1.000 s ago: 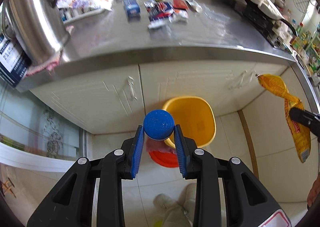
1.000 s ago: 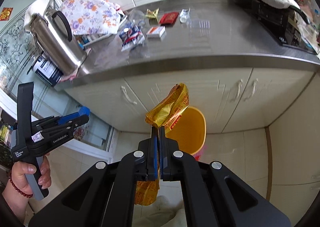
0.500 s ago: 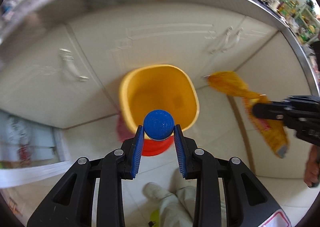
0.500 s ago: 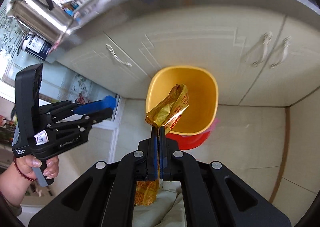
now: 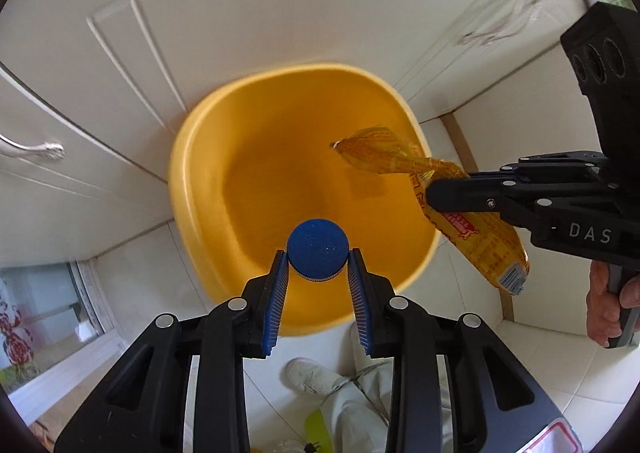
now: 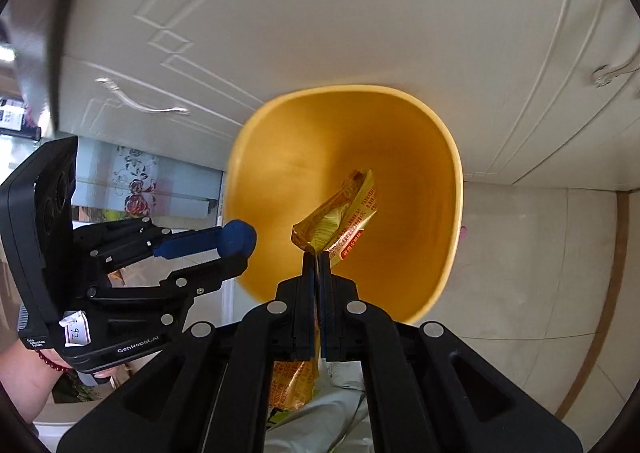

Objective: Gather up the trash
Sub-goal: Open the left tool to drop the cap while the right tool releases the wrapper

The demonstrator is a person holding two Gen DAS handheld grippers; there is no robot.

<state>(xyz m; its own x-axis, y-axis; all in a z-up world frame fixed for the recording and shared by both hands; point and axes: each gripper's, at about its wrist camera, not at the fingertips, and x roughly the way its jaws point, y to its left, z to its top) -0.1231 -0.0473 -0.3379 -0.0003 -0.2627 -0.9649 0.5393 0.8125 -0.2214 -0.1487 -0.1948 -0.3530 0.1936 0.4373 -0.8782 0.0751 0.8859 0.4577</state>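
We hold both grippers over the yellow bin [image 5: 192, 189]: left gripper [image 5: 318, 273] fingers clamp a blue bottle cap [image 5: 318, 249], right gripper [image 6: 318, 261] fingers pinch shut on a yellow snack wrapper [image 6: 344, 213].

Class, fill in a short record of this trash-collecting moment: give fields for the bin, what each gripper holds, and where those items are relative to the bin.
bin: yellow bin, open-topped, on the floor before white cabinet doors
left gripper: shut on blue bottle cap
right gripper: shut on yellow wrapper
position: both items over the bin's opening
released: neither yet
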